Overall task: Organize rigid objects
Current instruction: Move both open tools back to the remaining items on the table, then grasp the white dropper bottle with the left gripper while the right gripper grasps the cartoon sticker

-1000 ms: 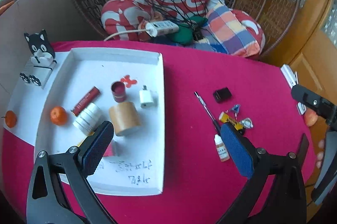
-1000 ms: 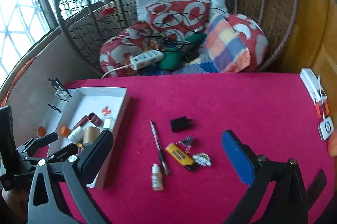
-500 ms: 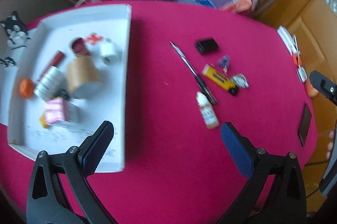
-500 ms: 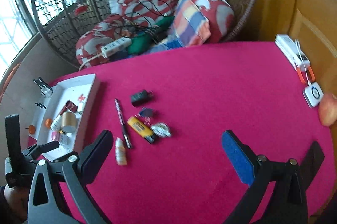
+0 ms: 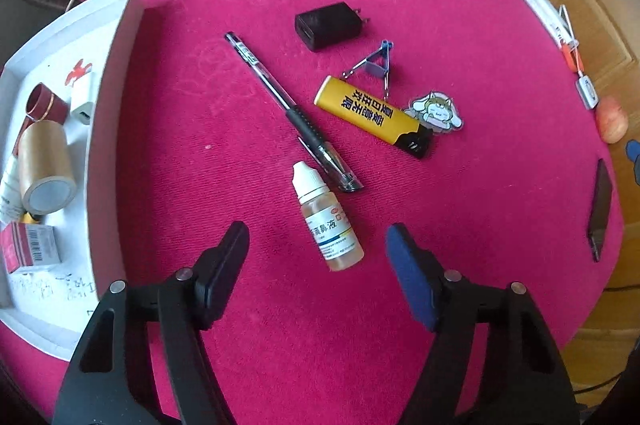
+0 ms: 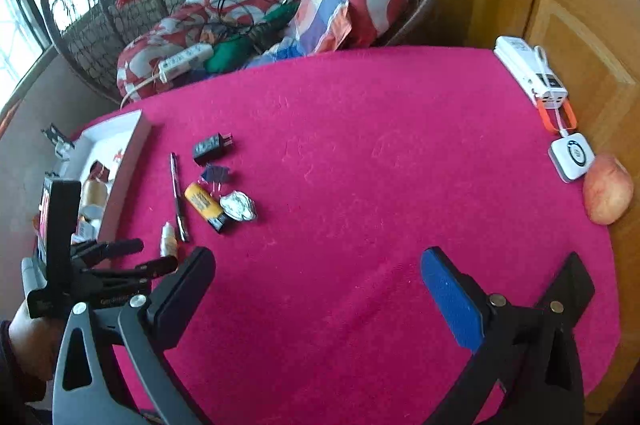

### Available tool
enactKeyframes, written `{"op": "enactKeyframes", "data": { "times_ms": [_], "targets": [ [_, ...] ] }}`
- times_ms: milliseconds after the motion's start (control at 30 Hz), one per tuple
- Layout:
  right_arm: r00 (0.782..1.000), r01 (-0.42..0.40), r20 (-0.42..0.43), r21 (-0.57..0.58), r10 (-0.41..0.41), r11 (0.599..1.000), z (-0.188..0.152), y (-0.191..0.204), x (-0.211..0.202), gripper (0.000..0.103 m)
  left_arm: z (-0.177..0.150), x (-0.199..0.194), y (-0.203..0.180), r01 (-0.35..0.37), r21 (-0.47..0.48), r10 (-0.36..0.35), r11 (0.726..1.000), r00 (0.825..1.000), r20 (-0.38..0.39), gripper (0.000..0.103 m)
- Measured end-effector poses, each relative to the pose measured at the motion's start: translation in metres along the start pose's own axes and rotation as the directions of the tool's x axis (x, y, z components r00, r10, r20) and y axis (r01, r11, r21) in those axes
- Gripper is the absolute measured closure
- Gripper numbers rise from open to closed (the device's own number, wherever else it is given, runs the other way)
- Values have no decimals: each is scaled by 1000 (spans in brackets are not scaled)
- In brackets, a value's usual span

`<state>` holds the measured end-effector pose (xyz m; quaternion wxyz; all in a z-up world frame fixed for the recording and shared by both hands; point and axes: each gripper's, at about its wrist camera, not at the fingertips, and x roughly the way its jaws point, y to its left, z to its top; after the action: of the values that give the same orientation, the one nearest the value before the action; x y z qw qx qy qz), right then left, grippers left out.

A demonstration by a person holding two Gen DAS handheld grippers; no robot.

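Note:
On the pink tablecloth lie a small dropper bottle, a black pen, a yellow lighter, a black charger plug, a blue binder clip and a cartoon charm. My left gripper is open, low over the cloth, with the bottle's base between its fingertips. A white tray at the left holds a cardboard tube and other small items. My right gripper is open and empty over bare cloth; the left gripper shows at its left by the bottle.
A peach, a white power bank and a small white device lie at the table's right edge. A dark flat strip lies near that edge. A wicker chair with cushions and a power strip stands behind the table.
My left gripper has swung right from above the tray and dropped low to the dropper bottle. The right gripper has drifted right and back, staying open.

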<state>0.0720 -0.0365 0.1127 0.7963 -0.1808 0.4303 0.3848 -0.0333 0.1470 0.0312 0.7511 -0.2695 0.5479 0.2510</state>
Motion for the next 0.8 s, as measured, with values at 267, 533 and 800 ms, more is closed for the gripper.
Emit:
{"op": "enactKeyframes", "data": {
  "times_ms": [267,533,800],
  "targets": [
    [995,-60,-88,-185,44,981,20,28,46,0,4,8,7,-18,-20,18,1000,1000,11,72],
    [976,-130,-215,-475,28,870,23,68,101,1,-11,-1,36,21,-136,-17,990,999,30,84],
    [964,-159,-267,-631,-20,759,24,95,137,45,-25,-20,54,67,-248,-52,966,997,65,84]
  ]
}}
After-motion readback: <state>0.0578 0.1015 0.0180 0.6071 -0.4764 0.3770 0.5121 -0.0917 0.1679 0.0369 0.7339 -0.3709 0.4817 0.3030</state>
